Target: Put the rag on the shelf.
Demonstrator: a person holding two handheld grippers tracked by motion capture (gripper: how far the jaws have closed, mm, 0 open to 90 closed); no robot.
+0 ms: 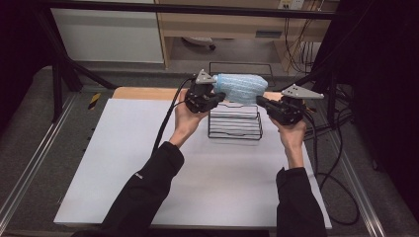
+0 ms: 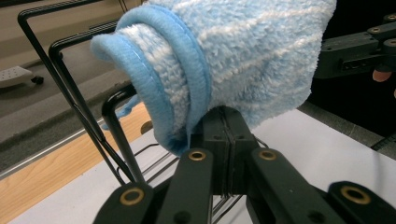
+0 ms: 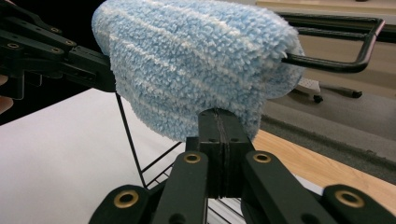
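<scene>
A fluffy light-blue cloth (image 1: 242, 88) with pale stripes hangs over the top bar of a black wire rack (image 1: 235, 126) at the far middle of the table. My left gripper (image 1: 217, 95) is at the cloth's left end, its jaws shut together with the hemmed edge (image 2: 187, 93) pinched at their tips (image 2: 225, 116). My right gripper (image 1: 261, 102) is at the cloth's right end, jaws shut, the cloth's (image 3: 196, 60) lower edge caught at their tips (image 3: 218, 116). Each gripper view shows the other gripper beyond the cloth.
The rack stands on a white mat (image 1: 148, 163) over a wooden table edge (image 1: 143, 93). Black cables (image 1: 341, 187) trail off the right side. Dark frame posts (image 1: 57, 74) stand at the back left, and a wooden cabinet (image 1: 222, 24) stands behind the table.
</scene>
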